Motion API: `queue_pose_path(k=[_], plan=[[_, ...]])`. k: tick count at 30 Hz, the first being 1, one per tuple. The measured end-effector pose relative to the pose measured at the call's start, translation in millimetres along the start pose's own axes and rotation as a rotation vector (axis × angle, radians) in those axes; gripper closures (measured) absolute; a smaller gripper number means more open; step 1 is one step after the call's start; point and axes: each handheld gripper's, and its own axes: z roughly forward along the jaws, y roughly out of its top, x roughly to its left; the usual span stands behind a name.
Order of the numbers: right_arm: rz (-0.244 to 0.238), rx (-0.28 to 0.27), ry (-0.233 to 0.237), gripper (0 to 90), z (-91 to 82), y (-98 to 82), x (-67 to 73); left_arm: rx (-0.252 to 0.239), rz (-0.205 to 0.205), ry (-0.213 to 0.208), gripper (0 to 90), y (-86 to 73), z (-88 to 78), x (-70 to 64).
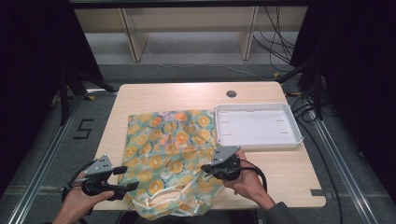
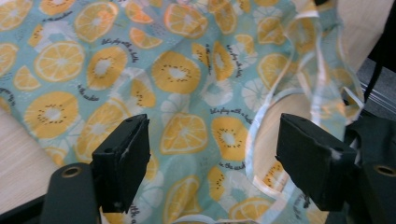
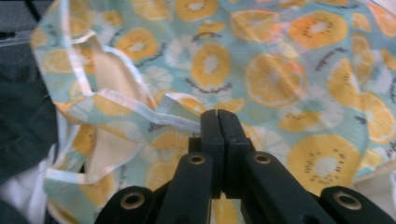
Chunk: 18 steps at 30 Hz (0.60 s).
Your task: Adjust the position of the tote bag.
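A thin turquoise cloth bag printed with orange and kiwi slices (image 1: 170,149) lies spread on the light wooden worktop (image 1: 285,172), reaching from its middle to the near edge, where the bag's white-trimmed handles (image 1: 161,203) spill over. The right gripper (image 1: 208,169) sits at the bag's right side near the near edge; in the right gripper view its black fingers (image 3: 212,128) are pressed together, pinching a fold of the white-edged trim (image 3: 180,120). The left gripper (image 1: 125,178) hovers at the bag's left side by the near edge; in the left gripper view its fingers (image 2: 123,156) stand spread wide above the printed cloth, gripping nothing. A shallow white rectangular plastic tray (image 1: 293,122) rests toward the worktop's right edge, just beside the bag's far right corner.
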Motion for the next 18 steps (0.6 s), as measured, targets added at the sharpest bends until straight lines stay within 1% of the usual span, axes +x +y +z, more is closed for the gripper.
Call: queue_pose_path(k=[1,2,3,4,5,7,9,10,11,12,13,14,15,16,18], plan=[[0.010,-0.003,0.002,90.0,0.3,0.0,-2.3,-0.016,-0.034,-0.006,25.5,-1.0,1.8,-3.8],[0.022,-0.002,-0.005,90.0,0.3,0.0,-4.1,-0.011,-0.033,-0.014,25.4,-1.7,2.5,-5.6],[0.025,-0.001,-0.013,90.0,0.5,0.0,-6.4,-0.003,-0.025,-0.014,25.1,-2.6,3.0,-7.6],[0.036,0.005,-0.018,90.0,0.3,-0.1,-7.9,0.011,-0.014,-0.028,25.1,-3.5,3.9,-9.8],[0.024,-0.004,-0.021,90.0,0.9,0.1,-10.3,0.005,-0.021,-0.040,25.0,-5.0,7.1,-14.9],[0.044,-0.008,-0.028,90.0,0.5,0.2,-12.8,0.019,0.003,-0.056,24.7,-6.4,9.4,-19.7],[0.050,-0.008,-0.032,90.0,1.1,0.3,-15.6,0.030,0.012,-0.066,24.6,-7.5,11.8,-25.0],[0.055,-0.005,-0.034,90.0,1.0,0.5,-17.2,0.032,0.020,-0.083,24.4,-7.8,13.1,-27.2],[0.067,-0.002,-0.041,90.0,1.5,0.4,-17.9,0.048,0.024,-0.077,24.4,-8.3,13.7,-29.8],[0.070,-0.002,-0.041,90.0,1.9,0.5,-19.3,0.042,0.022,-0.089,24.3,-9.0,15.1,-32.2],[0.062,-0.005,-0.042,90.0,2.8,0.4,-20.7,0.043,0.024,-0.095,24.3,-9.7,16.6,-35.5],[0.077,0.002,-0.047,90.0,3.0,0.4,-21.4,0.058,0.049,-0.093,24.2,-9.6,16.3,-35.6],[0.069,-0.001,-0.046,90.0,4.1,0.4,-22.7,0.064,0.042,-0.100,24.1,-10.2,17.2,-37.5],[0.080,0.003,-0.047,90.0,4.3,0.4,-22.9,0.061,0.039,-0.104,24.0,-10.8,17.8,-39.7],[0.078,0.003,-0.054,90.0,5.3,0.4,-24.8,0.066,0.045,-0.105,23.3,-11.8,18.7,-41.7]])
